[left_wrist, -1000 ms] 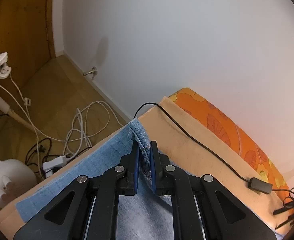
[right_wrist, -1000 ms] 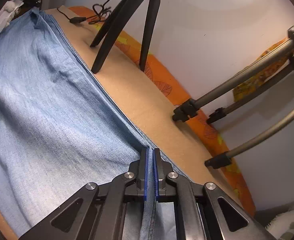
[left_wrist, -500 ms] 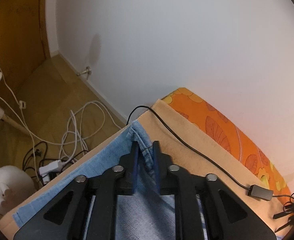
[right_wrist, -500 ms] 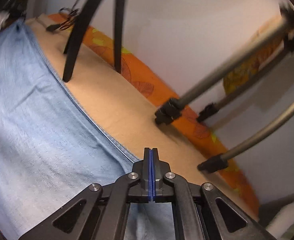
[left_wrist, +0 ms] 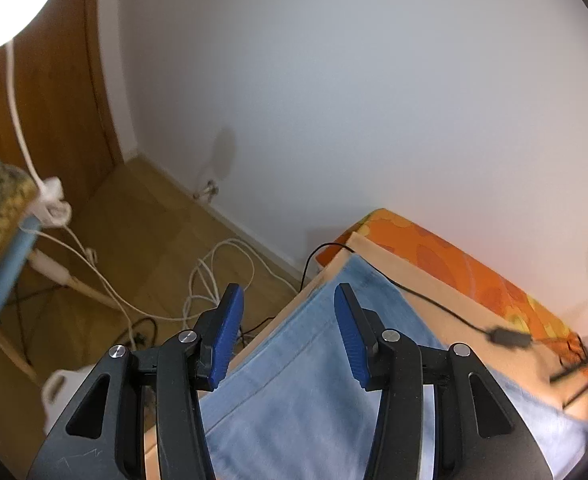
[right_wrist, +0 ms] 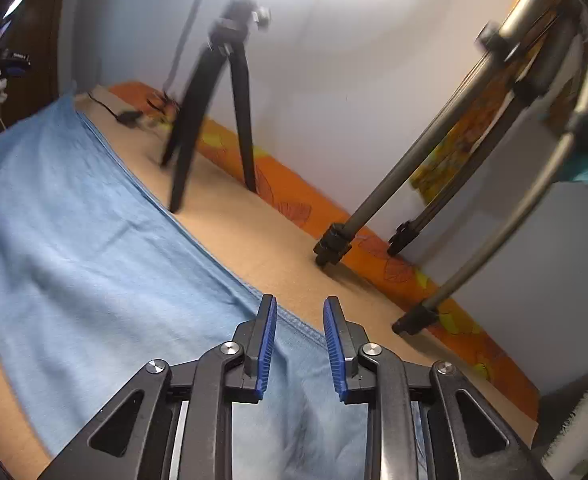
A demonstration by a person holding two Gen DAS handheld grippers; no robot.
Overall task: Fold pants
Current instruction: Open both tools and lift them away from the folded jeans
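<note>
Light blue denim pants (left_wrist: 314,392) lie flat on a tan sheet (left_wrist: 434,292) over the bed. My left gripper (left_wrist: 287,304) hovers above the pants' far corner near the bed's end. Its jaws are opening, the blue pads (left_wrist: 225,332) stand apart and hold nothing. In the right wrist view the pants (right_wrist: 93,260) spread to the left, their hemmed edge running under my right gripper (right_wrist: 298,312). That gripper's jaws are opening too, lifted off the cloth with nothing gripped.
A black cable (left_wrist: 426,300) with a small box crosses the sheet beside the pants. A black tripod (right_wrist: 209,120) and grey tripod legs (right_wrist: 414,184) stand on the bed by the wall. White cords (left_wrist: 213,276) lie on the wooden floor. An orange patterned cover (right_wrist: 374,256) lines the wall side.
Both grippers let go of the pants' edge, opened and rose. The cloth that was pinched now lies flat on the bed.
</note>
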